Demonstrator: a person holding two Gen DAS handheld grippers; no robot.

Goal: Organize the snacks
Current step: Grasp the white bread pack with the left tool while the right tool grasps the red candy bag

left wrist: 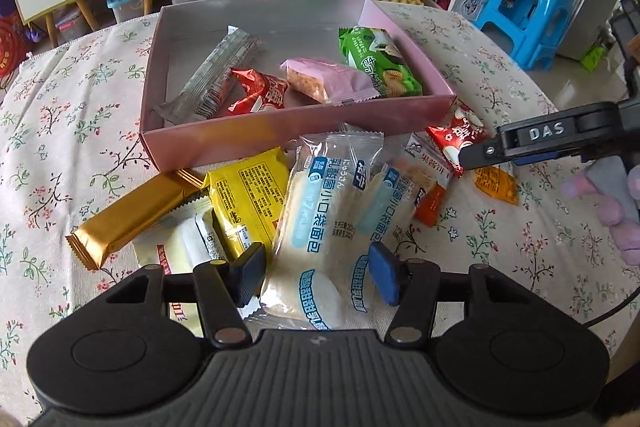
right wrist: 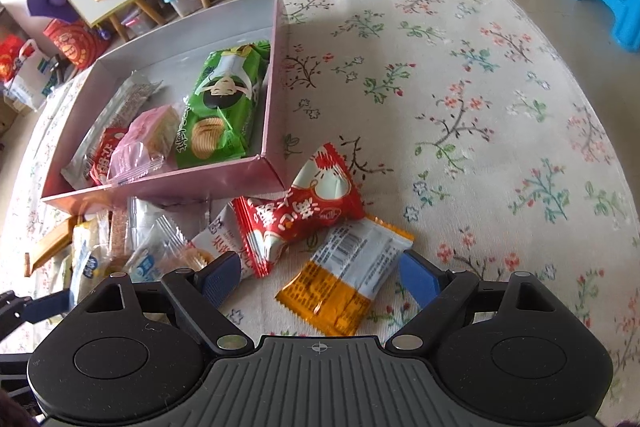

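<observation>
A clear bread pack (left wrist: 316, 227) lies on the worktop (left wrist: 80, 115) just before the pink box (left wrist: 280, 131), between the left gripper (left wrist: 316, 275)'s part-closed jaws; whether the pads press it cannot be told. An orange-and-white packet (right wrist: 348, 275) lies between the right gripper (right wrist: 320, 277)'s wide-open jaws, untouched, with a red packet (right wrist: 304, 211) just beyond. Four snacks lie in the box.

Left tongs (left wrist: 318, 277) straddle bread packet (left wrist: 320, 219) before pink box (left wrist: 280, 135).
</observation>
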